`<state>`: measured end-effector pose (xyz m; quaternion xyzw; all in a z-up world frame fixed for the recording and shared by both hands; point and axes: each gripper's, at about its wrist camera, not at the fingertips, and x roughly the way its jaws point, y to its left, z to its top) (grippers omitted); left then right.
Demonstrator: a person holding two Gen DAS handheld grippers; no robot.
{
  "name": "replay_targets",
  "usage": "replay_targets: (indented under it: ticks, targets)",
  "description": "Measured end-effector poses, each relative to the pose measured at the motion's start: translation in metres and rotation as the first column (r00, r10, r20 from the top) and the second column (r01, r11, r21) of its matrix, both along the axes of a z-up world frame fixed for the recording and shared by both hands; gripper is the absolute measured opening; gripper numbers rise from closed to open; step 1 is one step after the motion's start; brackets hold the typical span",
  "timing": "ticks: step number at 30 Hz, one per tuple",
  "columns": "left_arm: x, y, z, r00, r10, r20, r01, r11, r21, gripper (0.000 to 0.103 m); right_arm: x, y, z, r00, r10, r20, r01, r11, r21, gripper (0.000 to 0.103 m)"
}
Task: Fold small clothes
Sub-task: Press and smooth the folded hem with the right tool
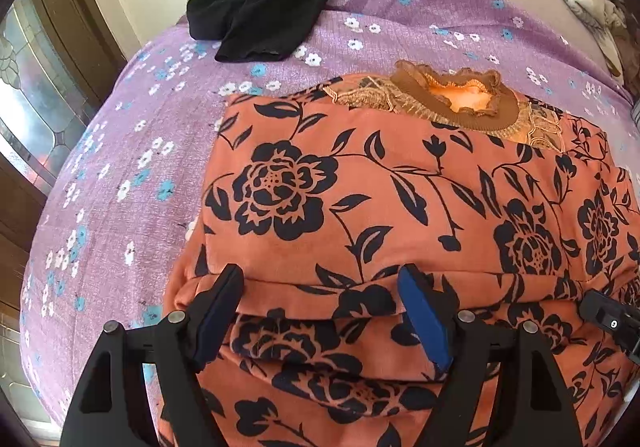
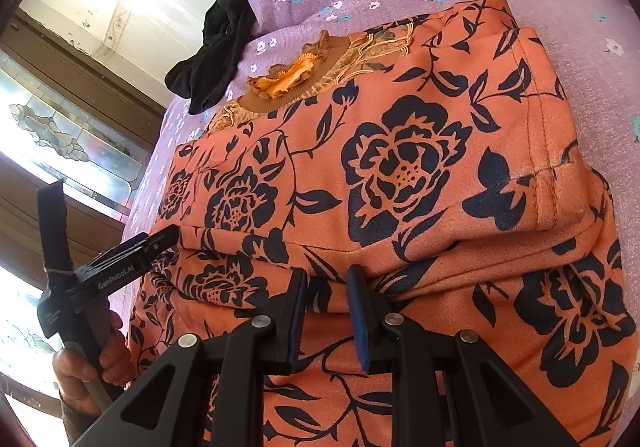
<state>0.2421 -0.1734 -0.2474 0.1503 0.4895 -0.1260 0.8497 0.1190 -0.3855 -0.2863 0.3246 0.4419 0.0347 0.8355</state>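
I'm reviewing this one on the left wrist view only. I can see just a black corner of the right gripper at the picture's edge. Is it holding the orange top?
Observer: Yes. The right gripper is nearly closed on a fold of the orange top.
Operator: What is holding the left gripper?
Observer: A hand is wrapped around its handle.
Operator: Is anything folded on the top's right side?
Observer: A flap with a stitched hem lies folded over the middle.

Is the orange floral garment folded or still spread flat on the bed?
Partly folded. The orange floral garment has its sides turned in, and stacked layers show along its near edge.
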Motion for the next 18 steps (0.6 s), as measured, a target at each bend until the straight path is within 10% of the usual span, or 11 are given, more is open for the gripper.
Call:
replay_targets:
  ticks: [6,18]
  targets:
    - [0.013,0.008,-0.007,0.997,0.039,-0.065,-0.040,0.999,-0.017,0.092,-0.004,-0.004,-0.004,0.999,0.022,0.035,-0.023,1.000,0.021,0.025]
    - [-0.031,0.005,0.009,0.992,-0.113,0.051,0.109,0.991,0.076,0.091,-0.003,0.000,-0.001,0.999,-0.044,-0.022,0.045,0.999,0.012,0.025]
